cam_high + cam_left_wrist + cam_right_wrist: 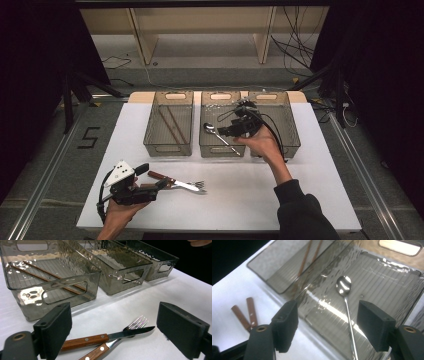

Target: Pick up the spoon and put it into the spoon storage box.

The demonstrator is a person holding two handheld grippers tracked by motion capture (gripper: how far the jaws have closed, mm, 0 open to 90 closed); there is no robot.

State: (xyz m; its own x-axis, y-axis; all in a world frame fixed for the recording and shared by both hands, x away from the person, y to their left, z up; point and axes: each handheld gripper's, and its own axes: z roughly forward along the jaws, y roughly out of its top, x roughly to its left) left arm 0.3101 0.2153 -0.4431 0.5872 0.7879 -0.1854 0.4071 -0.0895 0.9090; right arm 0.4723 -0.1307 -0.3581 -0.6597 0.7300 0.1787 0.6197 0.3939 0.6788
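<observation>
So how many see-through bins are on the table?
3 smoky clear plastic bins in a row at the far edge: left bin with chopsticks, middle bin with a spoon, right bin partly behind the hand.

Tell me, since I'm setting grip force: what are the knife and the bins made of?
Knife: seemingly polished steel blade, mirror-bright with a serrated edge; brown handle with pale rivets, likely wood. Bins: smoky translucent material, probably hard plastic; you see chopsticks through the rippled walls.

The left gripper [161, 183] sits low at near left, jaws wide apart. The right gripper [223, 131] hangs farther right, jaws also apart, empty.
</observation>
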